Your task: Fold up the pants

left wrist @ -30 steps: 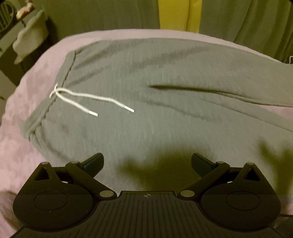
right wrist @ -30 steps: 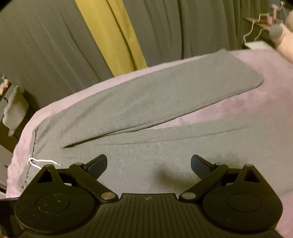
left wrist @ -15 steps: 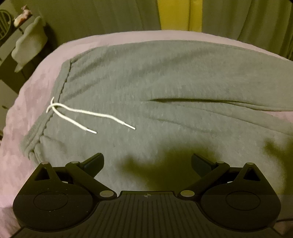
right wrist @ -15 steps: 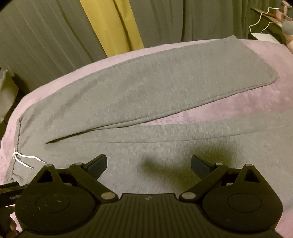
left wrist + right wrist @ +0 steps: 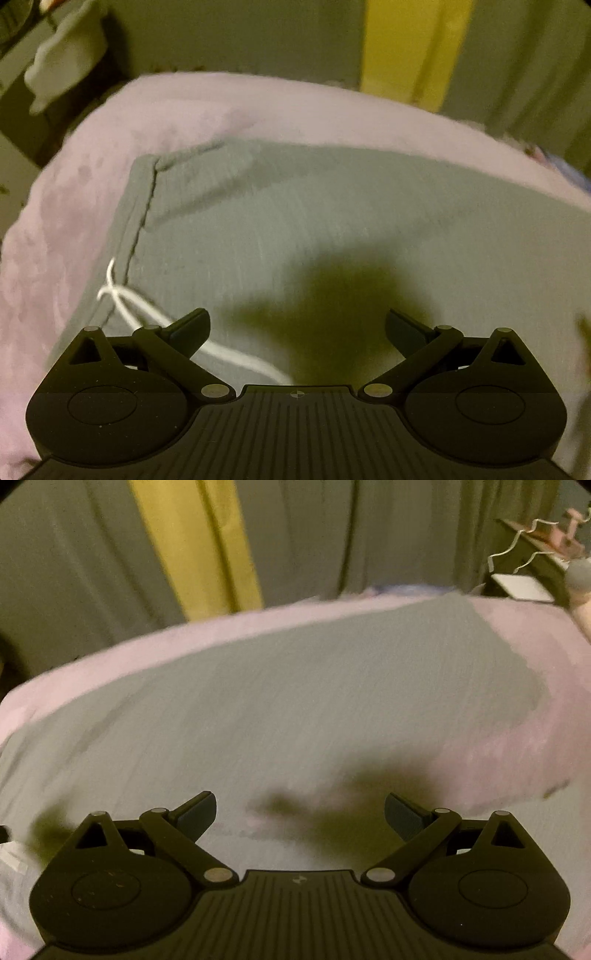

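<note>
Grey sweatpants (image 5: 332,221) lie flat on a pink bed cover (image 5: 92,177). In the left wrist view the waistband (image 5: 136,221) runs down the left side, and a white drawstring (image 5: 122,295) trails under my left gripper (image 5: 295,328), which is open and empty low over the waist. In the right wrist view the far leg (image 5: 295,686) stretches right to its cuff (image 5: 517,664). My right gripper (image 5: 299,812) is open and empty, low over the gap between the legs. Both views are motion blurred.
Grey curtains with a yellow strip (image 5: 199,554) hang behind the bed. A pale object (image 5: 62,62) hangs beyond the bed's left corner. A dark shelf with white wire hangers (image 5: 524,554) stands at the far right. The pink cover (image 5: 517,757) shows beside the cuff.
Both grippers have moved forward and lower over the pants. The drawstring now runs under the left gripper. The right view has shifted toward the cuff. Both stay open.
</note>
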`<state>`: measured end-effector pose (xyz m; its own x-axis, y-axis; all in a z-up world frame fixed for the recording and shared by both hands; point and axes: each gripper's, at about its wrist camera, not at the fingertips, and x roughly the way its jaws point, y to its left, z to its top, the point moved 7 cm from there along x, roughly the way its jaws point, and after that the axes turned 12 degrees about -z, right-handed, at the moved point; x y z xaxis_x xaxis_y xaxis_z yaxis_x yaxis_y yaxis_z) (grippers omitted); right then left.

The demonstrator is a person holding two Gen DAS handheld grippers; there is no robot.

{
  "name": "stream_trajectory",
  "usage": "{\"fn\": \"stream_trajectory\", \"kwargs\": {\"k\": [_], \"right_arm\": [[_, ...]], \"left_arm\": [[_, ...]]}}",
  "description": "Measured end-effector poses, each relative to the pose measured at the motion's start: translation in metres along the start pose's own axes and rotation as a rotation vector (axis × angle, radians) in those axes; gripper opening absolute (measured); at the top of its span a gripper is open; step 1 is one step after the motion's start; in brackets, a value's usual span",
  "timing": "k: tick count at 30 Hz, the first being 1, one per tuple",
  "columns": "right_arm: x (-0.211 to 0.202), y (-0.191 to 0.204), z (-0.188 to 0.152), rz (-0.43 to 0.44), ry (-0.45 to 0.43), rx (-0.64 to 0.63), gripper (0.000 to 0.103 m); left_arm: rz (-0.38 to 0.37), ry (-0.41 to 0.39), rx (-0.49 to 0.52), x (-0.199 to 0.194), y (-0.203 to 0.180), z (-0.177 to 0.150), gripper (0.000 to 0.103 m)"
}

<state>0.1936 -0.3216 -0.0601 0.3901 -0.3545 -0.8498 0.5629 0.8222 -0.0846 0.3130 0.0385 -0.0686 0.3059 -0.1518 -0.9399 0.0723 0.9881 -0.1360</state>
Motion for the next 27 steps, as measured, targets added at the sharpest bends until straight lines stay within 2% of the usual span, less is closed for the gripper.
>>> {"fn": "stream_trajectory", "kwargs": {"k": [3, 4, 5, 6, 9, 11, 13, 15, 17, 19, 22, 23, 24, 25, 26, 27], "right_arm": [[0.025, -0.018, 0.042, -0.027, 0.028, 0.076, 0.098], [0.034, -0.023, 0.053, -0.026, 0.047, 0.110, 0.098], [0.049, -0.029, 0.068, -0.019, 0.079, 0.157, 0.098], [0.061, -0.033, 0.078, -0.020, 0.108, 0.192, 0.098], [0.094, -0.031, 0.100, -0.023, 0.170, 0.216, 0.098], [0.111, -0.024, 0.105, -0.029, 0.213, 0.212, 0.098], [0.125, 0.000, 0.107, 0.015, 0.243, 0.153, 0.098], [0.133, 0.034, 0.102, 0.082, 0.267, 0.059, 0.093], [0.142, 0.062, 0.094, 0.145, 0.299, -0.004, 0.079], [0.157, 0.084, 0.088, 0.169, 0.343, -0.043, 0.076], [0.167, 0.100, 0.094, 0.096, 0.300, -0.103, 0.076], [0.163, 0.101, 0.102, 0.073, 0.258, -0.114, 0.076], [0.157, 0.100, 0.113, 0.019, 0.173, -0.146, 0.075], [0.151, 0.097, 0.123, -0.039, 0.100, -0.181, 0.081], [0.146, 0.095, 0.129, -0.081, 0.053, -0.210, 0.094], [0.142, 0.091, 0.137, -0.129, 0.000, -0.253, 0.099]], "left_arm": [[-0.022, 0.051, -0.105, 0.026, 0.021, 0.041, 0.100], [-0.024, 0.072, -0.140, 0.036, 0.026, 0.051, 0.094], [-0.028, 0.103, -0.177, 0.046, 0.032, 0.059, 0.084], [-0.035, 0.138, -0.218, 0.059, 0.038, 0.068, 0.079], [-0.045, 0.199, -0.302, 0.090, 0.048, 0.080, 0.079], [-0.046, 0.209, -0.281, 0.105, 0.047, 0.084, 0.079], [-0.049, 0.223, -0.234, 0.118, 0.042, 0.083, 0.077], [-0.063, 0.234, -0.194, 0.129, 0.036, 0.082, 0.075], [-0.061, 0.221, -0.181, 0.138, 0.034, 0.085, 0.079], [-0.063, 0.208, -0.205, 0.141, 0.038, 0.091, 0.080], [-0.066, 0.151, -0.260, 0.128, 0.049, 0.105, 0.078], [-0.067, 0.129, -0.286, 0.125, 0.058, 0.111, 0.079], [-0.080, 0.118, -0.329, 0.122, 0.066, 0.114, 0.080], [-0.098, 0.110, -0.379, 0.120, 0.073, 0.117, 0.080], [-0.127, 0.099, -0.465, 0.119, 0.083, 0.117, 0.082], [-0.147, 0.095, -0.533, 0.119, 0.092, 0.117, 0.082]]}}
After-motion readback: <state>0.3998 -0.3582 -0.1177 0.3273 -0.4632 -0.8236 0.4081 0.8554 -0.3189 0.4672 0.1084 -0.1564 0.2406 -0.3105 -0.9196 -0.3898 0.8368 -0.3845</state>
